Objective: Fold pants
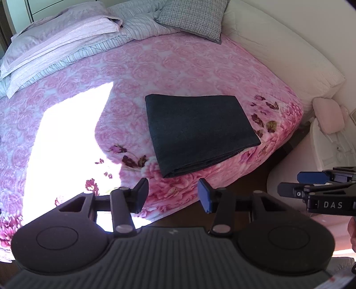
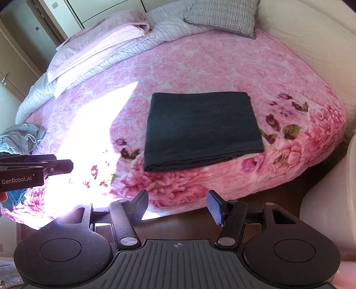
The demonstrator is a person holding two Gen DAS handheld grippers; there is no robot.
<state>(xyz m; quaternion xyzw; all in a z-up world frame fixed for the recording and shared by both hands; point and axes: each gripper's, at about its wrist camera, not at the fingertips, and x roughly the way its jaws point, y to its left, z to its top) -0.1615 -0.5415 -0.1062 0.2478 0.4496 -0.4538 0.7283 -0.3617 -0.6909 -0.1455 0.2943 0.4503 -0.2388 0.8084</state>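
Dark pants (image 1: 198, 131) (image 2: 202, 131) lie folded into a flat rectangle near the front edge of the pink floral bed (image 1: 178, 71) (image 2: 211, 66). My left gripper (image 1: 173, 195) hovers open just short of the bed edge, below the pants, with nothing between its fingers. My right gripper (image 2: 178, 206) is open too, held over the floor in front of the bed, apart from the pants. The right gripper (image 1: 296, 184) also shows at the right of the left wrist view, and the left gripper (image 2: 66, 165) at the left of the right wrist view.
Folded pink and striped bedding (image 1: 60, 44) (image 2: 100, 49) and a checked pillow (image 1: 195, 15) (image 2: 224, 15) lie at the back. Grey clothes (image 2: 22, 137) sit at the bed's left edge. A cream headboard (image 1: 278, 44) runs along the right. A bright sun patch (image 1: 66, 124) covers the left bed.
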